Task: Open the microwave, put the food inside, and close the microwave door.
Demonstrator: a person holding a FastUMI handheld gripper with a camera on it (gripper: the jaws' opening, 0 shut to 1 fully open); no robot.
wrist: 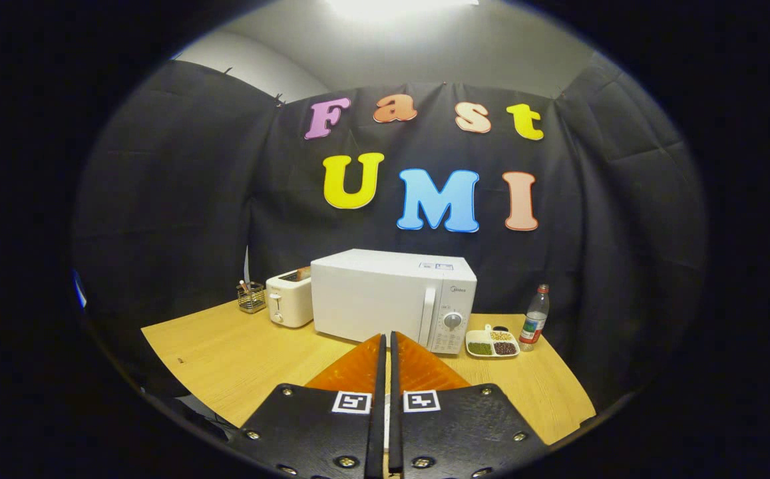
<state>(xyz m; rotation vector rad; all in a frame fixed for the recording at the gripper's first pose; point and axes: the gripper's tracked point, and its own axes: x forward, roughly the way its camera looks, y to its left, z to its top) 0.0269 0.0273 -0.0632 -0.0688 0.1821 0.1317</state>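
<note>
A white microwave (391,299) stands on the wooden table (238,352) with its door closed; a vertical handle (427,313) and a round dial (452,320) sit on its right side. Just right of it lies a white divided plate of food (492,344) holding green, brown and pale portions. My gripper (386,339) is shut with nothing between its fingers, the tips close together. It hovers over the table, well short of the microwave's front.
A white toaster (289,299) stands left of the microwave, with a small wire holder (251,297) beyond it. A plastic bottle with a red cap (535,319) stands right of the plate. The table's front edge runs close below the fingers.
</note>
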